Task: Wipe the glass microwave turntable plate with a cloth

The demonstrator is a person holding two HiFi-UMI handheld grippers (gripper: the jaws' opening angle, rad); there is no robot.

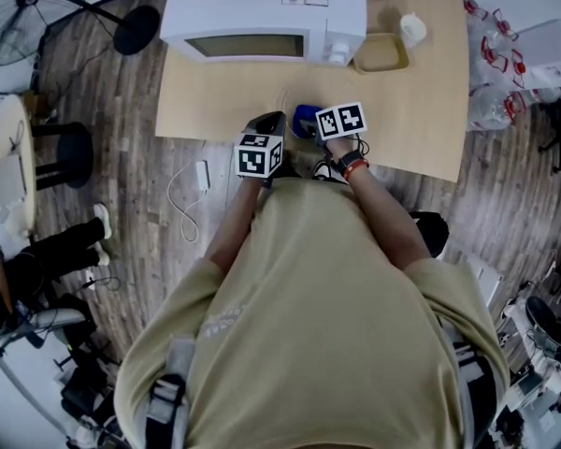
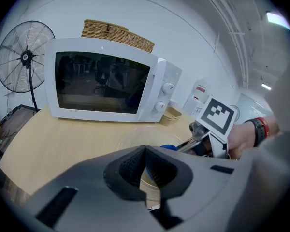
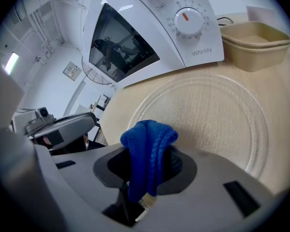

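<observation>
The glass turntable plate [image 3: 208,115] lies flat on the wooden table [image 1: 411,110] in front of the microwave [image 1: 262,12]; it shows only faintly in the left gripper view [image 2: 140,138]. My right gripper [image 3: 150,163] is shut on a bunched blue cloth [image 3: 147,149] and hovers at the plate's near rim. From the head view the cloth [image 1: 305,117] peeks out beside the right gripper [image 1: 310,124]. My left gripper [image 2: 145,151] has its jaws closed together with nothing between them. It sits just left of the right one [image 1: 269,127], near the table's front edge.
A stack of beige trays [image 3: 253,42] and a white cup [image 1: 411,28] stand right of the microwave. A wicker basket [image 2: 118,33] rests on top of it. A floor fan [image 2: 24,57] stands at the left, and stools [image 1: 61,157] and cables lie on the floor.
</observation>
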